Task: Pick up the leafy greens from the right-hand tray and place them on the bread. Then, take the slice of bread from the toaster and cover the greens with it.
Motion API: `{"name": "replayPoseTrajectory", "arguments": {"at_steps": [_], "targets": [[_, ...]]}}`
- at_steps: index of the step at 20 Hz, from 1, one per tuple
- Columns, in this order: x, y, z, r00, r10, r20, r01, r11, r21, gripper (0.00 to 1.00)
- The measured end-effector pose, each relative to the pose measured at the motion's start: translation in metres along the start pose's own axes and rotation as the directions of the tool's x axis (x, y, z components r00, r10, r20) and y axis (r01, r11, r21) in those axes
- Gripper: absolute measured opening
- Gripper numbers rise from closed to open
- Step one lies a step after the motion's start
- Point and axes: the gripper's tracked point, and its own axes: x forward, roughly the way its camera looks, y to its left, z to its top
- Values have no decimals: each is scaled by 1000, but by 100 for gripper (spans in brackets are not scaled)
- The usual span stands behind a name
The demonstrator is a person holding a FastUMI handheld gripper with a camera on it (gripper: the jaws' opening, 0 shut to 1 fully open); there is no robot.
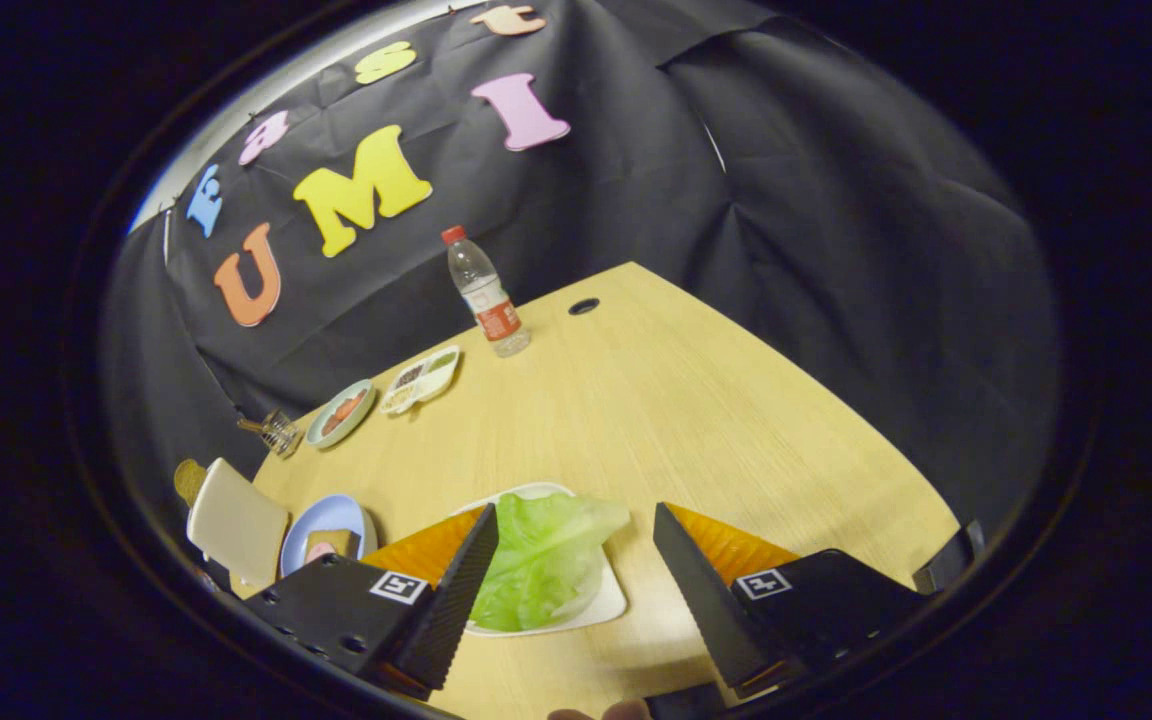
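Tongs [571,570] spread wide over the pale green crinkled lettuce leaf [541,560].
Picking step: I'd lower onto its white square tray [608,603], then clench.

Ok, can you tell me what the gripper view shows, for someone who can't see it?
The open gripper hovers over a pale green lettuce leaf on a white square tray, the leaf lying beside one finger, on a light wooden table. Beyond stand a clear plastic bottle with a red cap, small dishes, and a blue plate holding bread.
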Motion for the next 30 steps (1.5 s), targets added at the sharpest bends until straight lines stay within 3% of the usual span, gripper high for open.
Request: {"name": "replayPoseTrajectory", "arguments": {"at_steps": [11, 17, 20, 30], "targets": [[46, 6, -9, 998, 3, -58, 3, 995, 99, 93], [50, -3, -7, 997, -39, -63, 47, 992, 119, 32], [46, 2, -3, 999, -11, -48, 16, 994, 110, 1], [-22, 71, 48, 982, 120, 143, -129, 990, 54, 0]]}}
